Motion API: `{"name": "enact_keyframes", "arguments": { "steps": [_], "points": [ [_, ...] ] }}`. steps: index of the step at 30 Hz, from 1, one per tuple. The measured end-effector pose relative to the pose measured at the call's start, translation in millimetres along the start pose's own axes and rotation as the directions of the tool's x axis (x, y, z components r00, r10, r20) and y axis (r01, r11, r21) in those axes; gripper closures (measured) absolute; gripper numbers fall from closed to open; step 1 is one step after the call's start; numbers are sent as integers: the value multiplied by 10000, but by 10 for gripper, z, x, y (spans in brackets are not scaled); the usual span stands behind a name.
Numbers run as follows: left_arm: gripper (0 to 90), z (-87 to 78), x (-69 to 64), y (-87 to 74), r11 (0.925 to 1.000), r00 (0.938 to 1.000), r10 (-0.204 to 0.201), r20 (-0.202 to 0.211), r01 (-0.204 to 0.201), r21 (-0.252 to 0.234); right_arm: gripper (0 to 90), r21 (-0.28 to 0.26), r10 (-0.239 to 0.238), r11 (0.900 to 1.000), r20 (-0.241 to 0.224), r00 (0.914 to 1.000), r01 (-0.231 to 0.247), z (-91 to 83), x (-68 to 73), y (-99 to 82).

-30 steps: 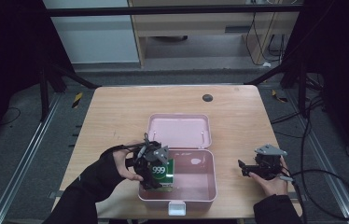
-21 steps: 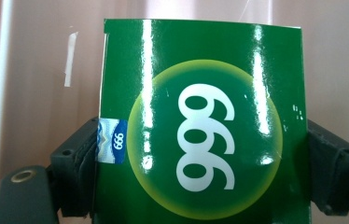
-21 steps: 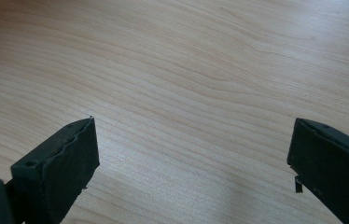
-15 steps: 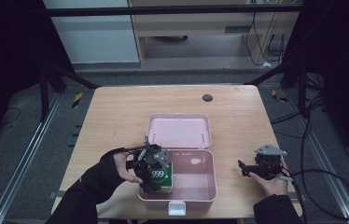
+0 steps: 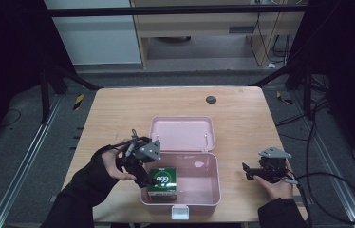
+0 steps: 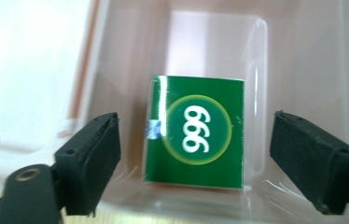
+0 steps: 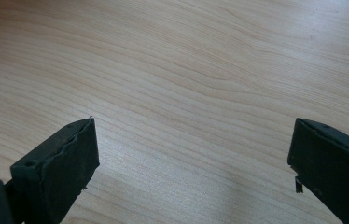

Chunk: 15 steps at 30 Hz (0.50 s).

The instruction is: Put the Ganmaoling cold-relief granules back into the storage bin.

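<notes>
Lying in the pink box point(image 5: 204, 185), the green packet point(image 6: 196, 133) is framed, untouched, by the left gripper point(image 6: 196, 158), whose parted jaws have just been closing, while the right gripper point(image 7: 191, 163) is held agape over the table point(image 7: 186, 70).

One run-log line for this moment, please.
green box: in pink case, released | left gripper: jaws open, just been closing, clear of box | right gripper: open over table

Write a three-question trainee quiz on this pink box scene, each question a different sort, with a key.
1. True or false: the green box lies inside the pink case.
2. The left gripper is: A open, clear of the box; B clamped on the box; C gripping the lid.
3. Fill in: the right gripper hangs over the bare wooden ____.

Key: 1 true; 2 A; 3 table.
</notes>
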<state>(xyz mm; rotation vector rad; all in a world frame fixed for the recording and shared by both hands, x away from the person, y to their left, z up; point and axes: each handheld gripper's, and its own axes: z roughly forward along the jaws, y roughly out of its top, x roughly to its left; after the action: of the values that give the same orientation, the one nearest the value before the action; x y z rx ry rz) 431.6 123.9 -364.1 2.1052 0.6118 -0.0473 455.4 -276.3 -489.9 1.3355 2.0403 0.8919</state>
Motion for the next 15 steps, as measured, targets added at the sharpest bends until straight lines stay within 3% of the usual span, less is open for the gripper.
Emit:
{"name": "enact_keyframes", "arguments": {
  "steps": [1, 2, 3, 6, 8, 9, 11, 12, 15],
  "points": [
    [192, -29, -6, 8, 9992, 9998, -213, -43, 211, -331, 30, 11, 3, 10000, -12, 10000, -3, -2, 2, 0],
    [202, -57, -22, 16, 9939, 9979, -640, -115, 627, -904, 32, 10, 9, 10000, -21, 10000, -9, -4, 4, -1],
    [230, -122, -53, 33, 9731, 9892, -1437, -287, 1360, -1859, 33, 16, -9, 10000, 5, 10000, 9, -4, 3, -2],
    [261, -241, -18, 28, 9721, 9905, -1291, -481, 1168, -2034, 41, 11, -30, 10000, 36, 10000, 30, -10, 3, -5],
    [273, -420, 60, -10, 9769, 9928, -935, -747, 770, -1992, 44, -13, 34, 10000, 10, 10000, -34, -18, 8, -5],
    [283, -420, 60, -10, 9769, 9928, -935, -747, 770, -1992, 45, -25, 7, 10000, 29, 10000, -7, -18, 7, -6],
    [294, -514, 128, -70, 9678, 9864, -1246, -1071, 971, -2323, 48, -12, 8, 10000, 26, 10000, -8, -22, 9, -7],
    [299, -514, 128, -70, 9678, 9864, -1246, -1071, 971, -2323, 48, -12, 8, 10000, 26, 10000, -8, -22, 9, -7],
    [303, -561, 207, -165, 9556, 9781, -1600, -1332, 1197, -2693, 49, 0, -31, 10000, 31, 10000, 31, -19, 11, -9]
  ]
}}
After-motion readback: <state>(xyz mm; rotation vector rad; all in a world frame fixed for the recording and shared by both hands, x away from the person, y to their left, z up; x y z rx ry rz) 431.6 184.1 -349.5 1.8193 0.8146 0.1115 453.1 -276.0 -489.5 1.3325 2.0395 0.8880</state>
